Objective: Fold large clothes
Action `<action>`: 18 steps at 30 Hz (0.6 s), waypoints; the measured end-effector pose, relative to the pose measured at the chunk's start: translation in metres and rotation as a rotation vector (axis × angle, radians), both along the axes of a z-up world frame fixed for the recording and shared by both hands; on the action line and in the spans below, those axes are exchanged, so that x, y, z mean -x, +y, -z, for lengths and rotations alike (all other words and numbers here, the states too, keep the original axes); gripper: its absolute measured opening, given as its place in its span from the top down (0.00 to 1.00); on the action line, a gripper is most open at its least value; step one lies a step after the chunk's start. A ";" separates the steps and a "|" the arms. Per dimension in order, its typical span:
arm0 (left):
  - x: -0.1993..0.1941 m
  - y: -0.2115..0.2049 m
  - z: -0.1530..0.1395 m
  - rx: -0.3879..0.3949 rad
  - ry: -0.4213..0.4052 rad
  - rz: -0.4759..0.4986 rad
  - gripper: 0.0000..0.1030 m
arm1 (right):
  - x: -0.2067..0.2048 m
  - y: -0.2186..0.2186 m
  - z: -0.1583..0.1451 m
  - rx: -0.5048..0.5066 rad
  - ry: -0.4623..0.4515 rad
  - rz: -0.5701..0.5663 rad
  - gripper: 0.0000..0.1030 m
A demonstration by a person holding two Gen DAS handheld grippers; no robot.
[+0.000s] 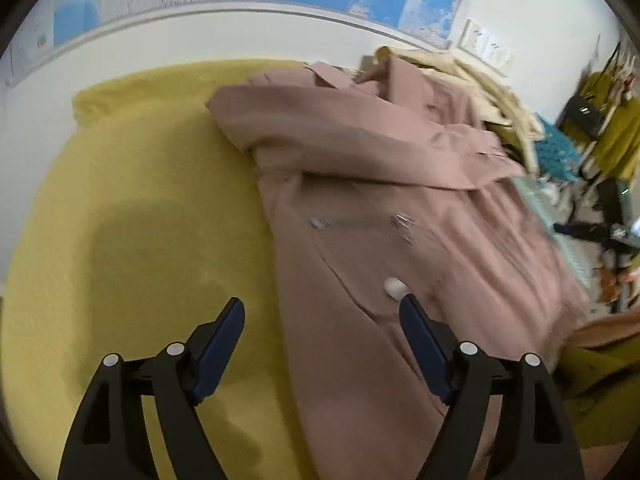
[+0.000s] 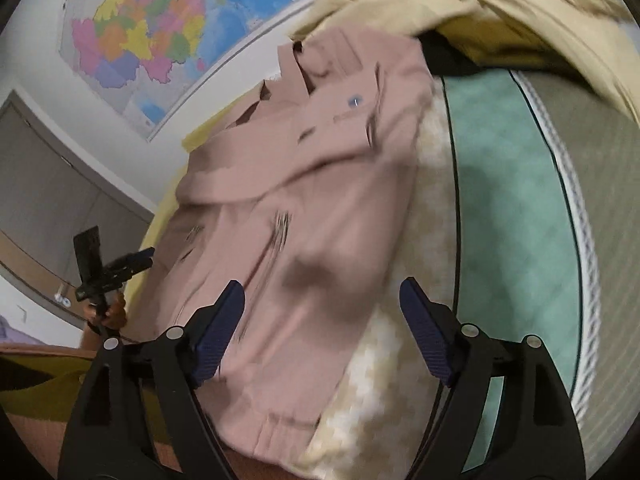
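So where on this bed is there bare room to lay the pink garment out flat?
The yellow blanket is bare between the white wall and the pink garment. The green mat beside the garment is also free. It is crowded at the far end, where a beige garment is heaped.

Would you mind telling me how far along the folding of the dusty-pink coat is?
Done: the dusty-pink coat lies on the yellow blanket with its upper part folded across the body. In hand: nothing; the left gripper and right gripper are open above it. Left: the long lower body is not yet folded up.
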State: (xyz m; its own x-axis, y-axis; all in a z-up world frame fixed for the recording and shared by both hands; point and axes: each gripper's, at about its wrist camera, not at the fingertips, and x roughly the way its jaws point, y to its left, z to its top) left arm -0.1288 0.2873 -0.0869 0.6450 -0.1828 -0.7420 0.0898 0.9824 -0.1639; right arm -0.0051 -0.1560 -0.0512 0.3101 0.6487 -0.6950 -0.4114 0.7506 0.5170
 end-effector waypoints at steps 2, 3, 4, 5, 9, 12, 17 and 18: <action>0.010 -0.005 0.006 0.001 0.008 0.002 0.22 | 0.010 0.000 0.004 -0.010 0.015 -0.008 0.22; 0.013 -0.009 0.009 0.000 0.014 0.003 0.22 | 0.015 0.002 0.007 -0.011 0.022 -0.017 0.22; 0.017 -0.011 0.013 0.007 0.022 0.003 0.22 | 0.018 0.001 0.009 -0.014 0.028 -0.024 0.21; 0.019 -0.011 0.015 0.015 0.029 0.000 0.22 | 0.022 0.002 0.013 -0.013 0.036 -0.029 0.21; 0.035 -0.016 0.023 0.065 0.036 0.016 0.16 | 0.031 0.006 0.025 -0.041 0.048 -0.048 0.15; 0.040 -0.024 0.025 0.098 0.043 0.038 0.11 | 0.038 0.013 0.027 -0.075 0.040 -0.071 0.14; 0.044 -0.041 0.027 0.217 0.046 0.122 0.07 | 0.046 0.025 0.032 -0.177 0.061 -0.161 0.14; 0.044 -0.045 0.028 0.262 0.046 0.150 0.07 | 0.046 0.027 0.032 -0.211 0.069 -0.170 0.14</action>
